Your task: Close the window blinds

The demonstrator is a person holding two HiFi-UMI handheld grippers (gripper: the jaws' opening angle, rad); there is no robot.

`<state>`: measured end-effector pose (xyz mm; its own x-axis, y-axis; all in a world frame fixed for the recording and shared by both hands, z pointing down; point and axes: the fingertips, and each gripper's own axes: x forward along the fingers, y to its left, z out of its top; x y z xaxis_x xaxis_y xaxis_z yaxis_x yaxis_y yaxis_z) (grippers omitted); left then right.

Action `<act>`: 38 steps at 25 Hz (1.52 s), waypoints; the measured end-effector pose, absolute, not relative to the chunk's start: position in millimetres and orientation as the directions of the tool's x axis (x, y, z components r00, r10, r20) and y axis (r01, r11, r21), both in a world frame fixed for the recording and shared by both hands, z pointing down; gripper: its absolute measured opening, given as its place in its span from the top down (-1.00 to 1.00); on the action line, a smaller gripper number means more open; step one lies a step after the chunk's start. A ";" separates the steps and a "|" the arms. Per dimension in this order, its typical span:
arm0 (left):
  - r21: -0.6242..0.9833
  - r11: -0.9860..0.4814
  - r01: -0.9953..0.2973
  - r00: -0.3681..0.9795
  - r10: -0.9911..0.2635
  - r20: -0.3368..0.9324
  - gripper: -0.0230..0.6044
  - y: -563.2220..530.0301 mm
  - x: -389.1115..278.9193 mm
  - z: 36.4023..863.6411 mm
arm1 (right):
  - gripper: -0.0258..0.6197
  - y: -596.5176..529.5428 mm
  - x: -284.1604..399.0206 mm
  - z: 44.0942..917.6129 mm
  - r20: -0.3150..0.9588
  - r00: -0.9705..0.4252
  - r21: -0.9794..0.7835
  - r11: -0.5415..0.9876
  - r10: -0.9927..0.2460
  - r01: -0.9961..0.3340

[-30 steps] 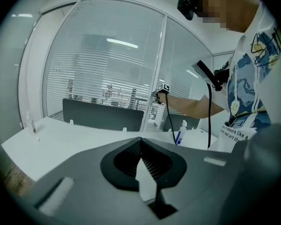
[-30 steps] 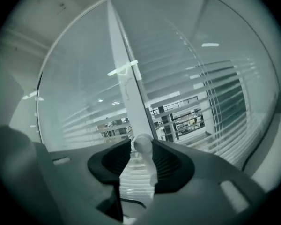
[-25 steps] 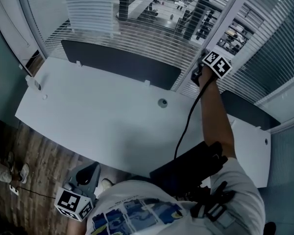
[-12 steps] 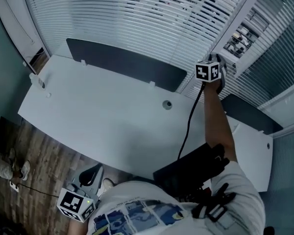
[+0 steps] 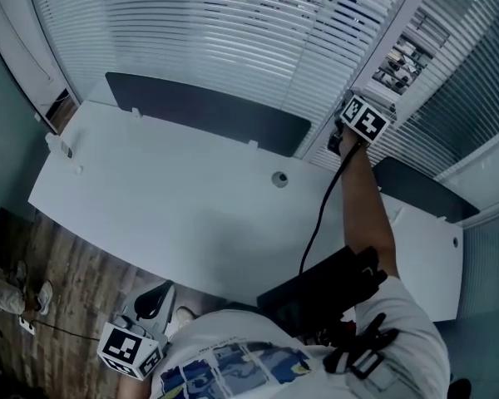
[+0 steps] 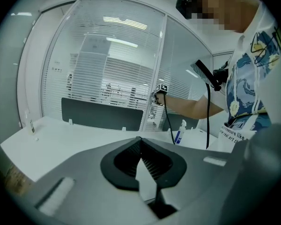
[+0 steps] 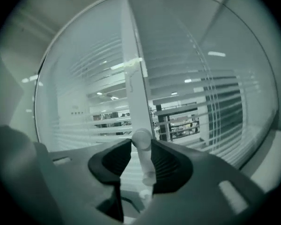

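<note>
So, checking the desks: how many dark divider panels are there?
2: long panel along the wide desk's back edge, second panel right of the outstretched arm; more may be off-frame.

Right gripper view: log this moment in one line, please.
right gripper: shut on blind wand | left gripper: shut, empty | blinds: slats not fully closed

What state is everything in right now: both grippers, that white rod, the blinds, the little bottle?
left gripper: shut, empty, held low.
right gripper: shut on the white wand.
white wand: clamped between the jaws, roughly upright.
left blinds: lowered, slats mostly tilted, some gaps.
right blinds: lowered, slats open enough to see through.
spray bottle: upright on the desk.
</note>
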<state>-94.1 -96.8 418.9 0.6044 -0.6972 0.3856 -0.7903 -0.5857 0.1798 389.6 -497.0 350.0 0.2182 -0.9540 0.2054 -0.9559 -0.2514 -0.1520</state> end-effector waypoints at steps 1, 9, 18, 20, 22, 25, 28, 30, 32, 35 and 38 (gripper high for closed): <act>0.182 -0.583 -0.792 0.603 -0.698 0.387 0.91 -97.4 -94.1 418.3 | 0.53 -497.8 389.7 351.3 0.212 0.198 -0.221 -0.244 -0.957 -0.944; 0.181 -0.597 -0.782 0.615 -0.690 0.381 0.91 -96.9 -93.9 423.1 | 0.54 -498.9 393.6 349.8 0.244 0.197 -0.414 -0.286 -0.950 -0.864; 0.192 -0.583 -0.789 0.607 -0.694 0.387 0.91 -97.3 -92.6 424.4 | 0.54 -500.1 388.6 347.6 0.274 0.340 0.131 -0.316 -0.900 -0.940; 0.198 -0.588 -0.784 0.614 -0.689 0.386 0.91 -97.2 -90.5 427.3 | 0.54 -499.0 387.8 343.0 0.250 0.364 0.271 -0.297 -0.897 -0.916; 0.197 -0.592 -0.781 0.617 -0.687 0.383 0.91 -98.3 -91.8 428.6 | 0.54 -499.5 385.5 339.8 0.229 0.395 0.390 -0.288 -0.889 -0.875; 0.194 -0.595 -0.780 0.618 -0.686 0.384 0.91 -98.9 -93.6 427.9 | 0.54 -502.6 382.9 346.2 0.222 0.427 0.528 -0.259 -0.877 -0.808; 0.195 -0.594 -0.781 0.618 -0.687 0.383 0.91 -100.6 -93.6 423.9 | 0.54 -504.0 384.6 353.7 0.212 0.459 0.652 -0.225 -0.863 -0.724; 0.193 -0.596 -0.780 0.620 -0.688 0.378 0.91 -102.0 -93.4 422.7 | 0.54 -504.5 384.8 353.4 0.200 0.466 0.682 -0.219 -0.862 -0.698; 0.191 -0.600 -0.777 0.622 -0.687 0.375 0.91 -101.9 -93.3 424.2 | 0.54 -505.3 383.1 350.9 0.198 0.445 0.639 -0.229 -0.873 -0.734; 0.193 -0.605 -0.773 0.627 -0.682 0.376 0.91 -100.8 -92.5 426.5 | 0.53 -501.7 381.8 347.9 0.206 0.393 0.465 -0.264 -0.896 -0.845; 0.194 -0.611 -0.768 0.633 -0.675 0.379 0.91 -100.8 -91.0 426.4 | 0.52 -496.5 383.2 344.1 0.207 0.323 0.210 -0.281 -0.923 -0.937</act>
<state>-91.0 -100.8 426.4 0.6328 -0.6751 0.3792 -0.7678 -0.6106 0.1943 383.2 -496.5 344.1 0.3232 -0.9235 0.2066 -0.9366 -0.2809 0.2095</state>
